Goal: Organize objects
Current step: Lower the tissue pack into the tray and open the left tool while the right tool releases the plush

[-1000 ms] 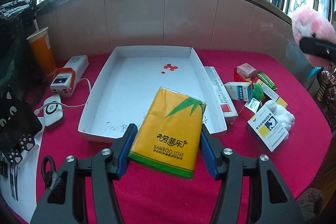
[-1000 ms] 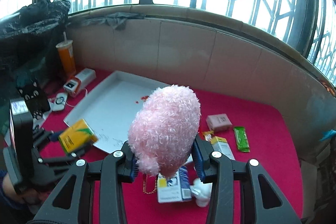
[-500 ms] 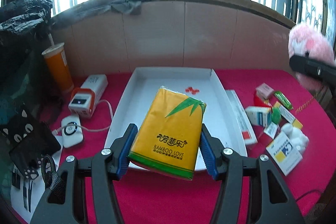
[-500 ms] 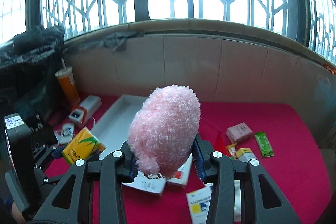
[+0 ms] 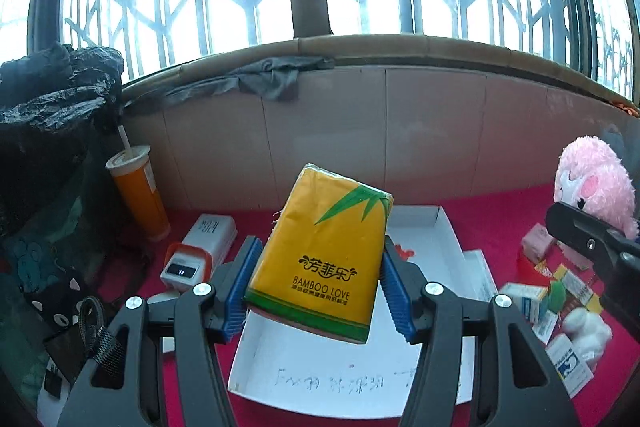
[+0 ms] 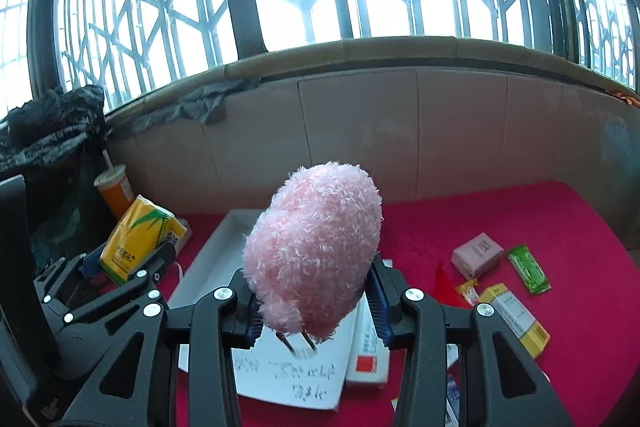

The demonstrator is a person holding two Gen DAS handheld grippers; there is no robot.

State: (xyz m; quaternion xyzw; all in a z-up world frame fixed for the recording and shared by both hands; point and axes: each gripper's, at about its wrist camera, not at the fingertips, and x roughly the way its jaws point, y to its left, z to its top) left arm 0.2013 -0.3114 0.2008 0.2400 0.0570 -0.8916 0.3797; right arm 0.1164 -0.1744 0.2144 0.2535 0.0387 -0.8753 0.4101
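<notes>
My left gripper (image 5: pixel 318 287) is shut on a yellow tissue pack (image 5: pixel 324 251) and holds it in the air above the near end of the white tray (image 5: pixel 360 383). My right gripper (image 6: pixel 314 305) is shut on a pink plush toy (image 6: pixel 316 247), held above the tray's right side (image 6: pixel 208 259). The plush also shows at the right of the left wrist view (image 5: pixel 592 183). The tissue pack and the left gripper show at the left of the right wrist view (image 6: pixel 136 239).
On the red tablecloth (image 6: pixel 560 227) right of the tray lie a pink box (image 6: pixel 476 253), a green packet (image 6: pixel 528 269), a yellow box (image 6: pixel 516 319) and several medicine boxes (image 5: pixel 524 301). An orange drink cup (image 5: pixel 138 191) and a power bank (image 5: pixel 196 255) stand left. A low wall (image 5: pixel 400 131) runs behind.
Both grippers have risen and tilted up, each still holding its object. The table and tray sit lower in both views and the window fills more of them.
</notes>
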